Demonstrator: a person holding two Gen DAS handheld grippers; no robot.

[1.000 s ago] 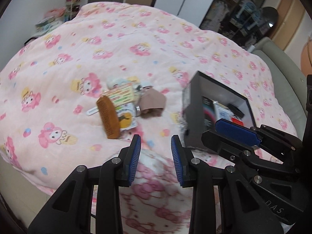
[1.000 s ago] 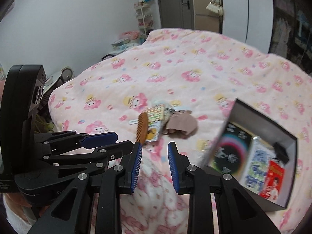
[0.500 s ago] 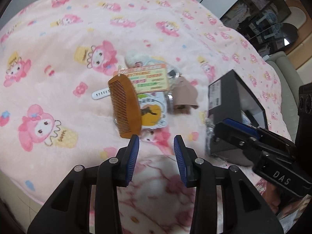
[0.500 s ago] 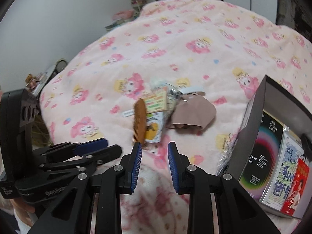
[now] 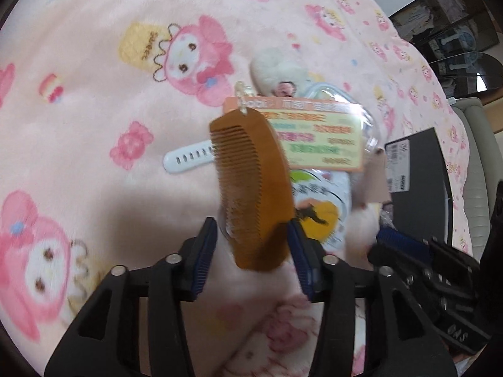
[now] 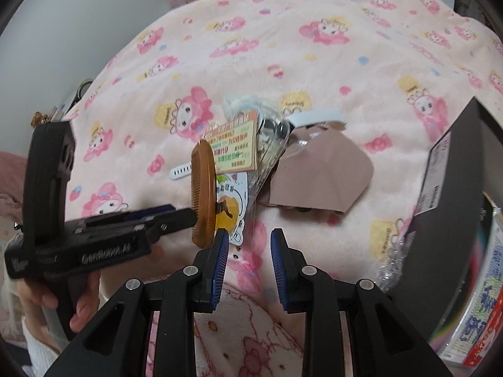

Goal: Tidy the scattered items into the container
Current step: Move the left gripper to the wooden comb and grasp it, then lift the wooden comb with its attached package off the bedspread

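A brown wooden comb [image 5: 251,188] lies on a pile of small items on the pink cartoon blanket [image 5: 94,94]. My left gripper [image 5: 253,248] has come down over the comb's near end. Its jaws are opening, and the comb sits between the pads with a gap on the left side. In the right wrist view the left gripper [image 6: 185,213] reaches the comb [image 6: 204,194] from the left. My right gripper [image 6: 248,251] hovers just short of the pile, its jaws narrowly apart and empty. The dark box [image 6: 446,188] stands to the right with packets [image 6: 481,308] inside.
The pile also holds a white strap [image 5: 188,158], a clear pack with an orange-and-yellow label [image 5: 314,135], a sticker packet [image 5: 323,207], a brown folded pouch [image 6: 317,176] and a white fluffy item [image 5: 276,69]. A hand [image 6: 81,308] holds the left gripper's handle.
Both grippers have dropped closer to the pile. The left jaws have widened and now straddle the comb's near end. The right jaws keep the same narrow gap.
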